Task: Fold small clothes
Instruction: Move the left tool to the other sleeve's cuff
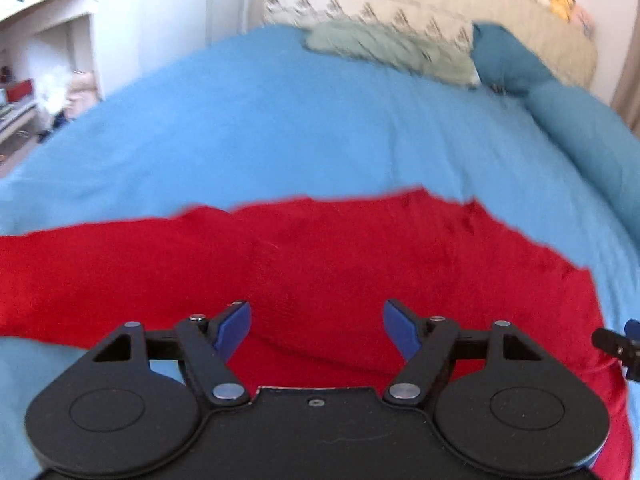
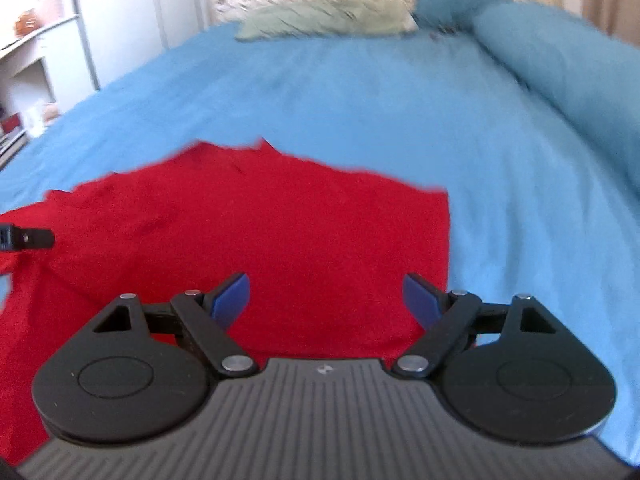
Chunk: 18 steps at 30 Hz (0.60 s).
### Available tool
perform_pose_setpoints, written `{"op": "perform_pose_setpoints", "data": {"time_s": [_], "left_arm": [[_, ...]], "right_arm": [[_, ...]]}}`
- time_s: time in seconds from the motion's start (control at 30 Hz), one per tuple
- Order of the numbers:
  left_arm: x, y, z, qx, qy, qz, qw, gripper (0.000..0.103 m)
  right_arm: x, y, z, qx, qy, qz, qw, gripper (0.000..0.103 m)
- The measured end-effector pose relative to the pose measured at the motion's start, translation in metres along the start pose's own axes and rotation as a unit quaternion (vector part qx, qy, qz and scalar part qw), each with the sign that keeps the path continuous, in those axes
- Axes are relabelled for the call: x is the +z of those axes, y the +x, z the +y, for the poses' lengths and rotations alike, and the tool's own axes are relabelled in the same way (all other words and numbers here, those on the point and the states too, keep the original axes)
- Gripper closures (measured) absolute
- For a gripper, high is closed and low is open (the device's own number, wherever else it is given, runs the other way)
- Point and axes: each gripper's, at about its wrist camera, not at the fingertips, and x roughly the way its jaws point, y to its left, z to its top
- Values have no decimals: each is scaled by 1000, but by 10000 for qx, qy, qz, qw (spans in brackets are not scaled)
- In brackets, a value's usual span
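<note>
Both the left gripper (image 1: 317, 330) and right gripper (image 2: 327, 300) are held spread, empty, above a red garment (image 1: 320, 248) laid on the blue bed (image 1: 280, 128).

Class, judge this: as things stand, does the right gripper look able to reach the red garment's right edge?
Probably yes: the right gripper hangs open over the red garment, whose right edge lies uncovered on the blue bedsheet.

From my left wrist camera I look forward and down along the left gripper (image 1: 317, 330), close above the red garment (image 1: 320, 256) on the blue bedspread (image 1: 280, 132). My right wrist view, over the right gripper (image 2: 326, 300), faces likewise (both share garment, bedspread and far pillows (image 2: 320, 20)).
</note>
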Motion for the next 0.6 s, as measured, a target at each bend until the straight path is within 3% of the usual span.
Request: {"op": "perform_pose_setpoints", "data": {"time_s": [0.03,0.1,0.13,0.4,0.6], "left_arm": [[4,-12,7,44,-71,-49,10000,23],[8,-40,26,216,-268,-132,9993,6],[9,-52,36,298,-363,-197,9987,4],[10,-110,146,1050,-1208,-304,9866,4],[4,-113,224,1478,-1845,-422,9707,4]], "right_arm": [[6,-9,6,88,-26,-25,10000,2],[16,-24,21,232,-50,-49,9997,0],[20,-32,29,290,-70,-71,9995,0],[44,-43,111,678,12,50,9977,0],[45,-25,189,1051,-47,207,9942,0]]}}
